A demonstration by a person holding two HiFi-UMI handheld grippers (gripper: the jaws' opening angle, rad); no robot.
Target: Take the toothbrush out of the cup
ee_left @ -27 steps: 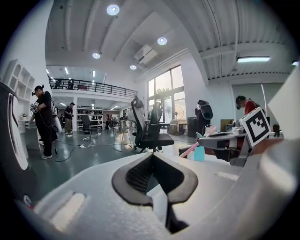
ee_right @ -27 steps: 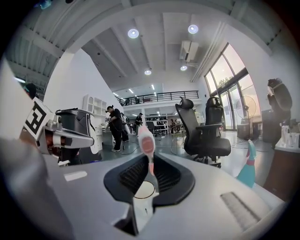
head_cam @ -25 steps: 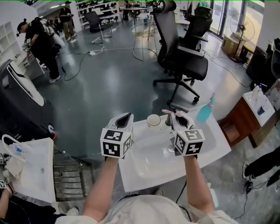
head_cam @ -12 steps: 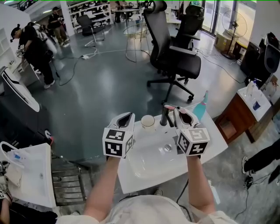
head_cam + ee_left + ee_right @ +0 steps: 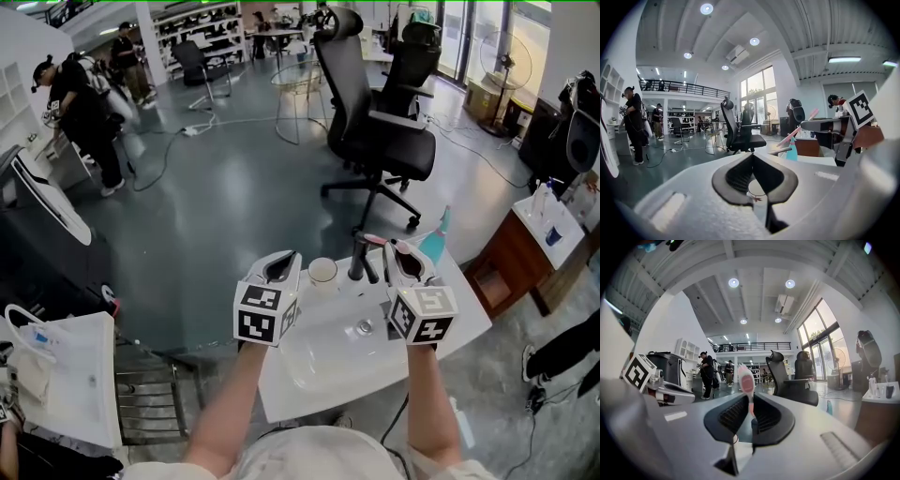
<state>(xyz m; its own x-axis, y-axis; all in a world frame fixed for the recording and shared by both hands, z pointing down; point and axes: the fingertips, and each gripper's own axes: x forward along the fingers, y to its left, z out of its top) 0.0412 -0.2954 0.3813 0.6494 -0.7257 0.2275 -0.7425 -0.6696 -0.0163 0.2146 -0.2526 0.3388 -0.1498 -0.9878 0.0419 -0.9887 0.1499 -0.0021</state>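
A white tabletop (image 5: 464,314) with a shallow basin (image 5: 319,356) sunk into it carries a pale cup (image 5: 322,272) near its far edge, a dark tap (image 5: 357,259) just beside the cup, and a teal bottle (image 5: 435,242) at the far right corner.

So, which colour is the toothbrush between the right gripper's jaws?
The toothbrush is pink; the right gripper view shows it best.
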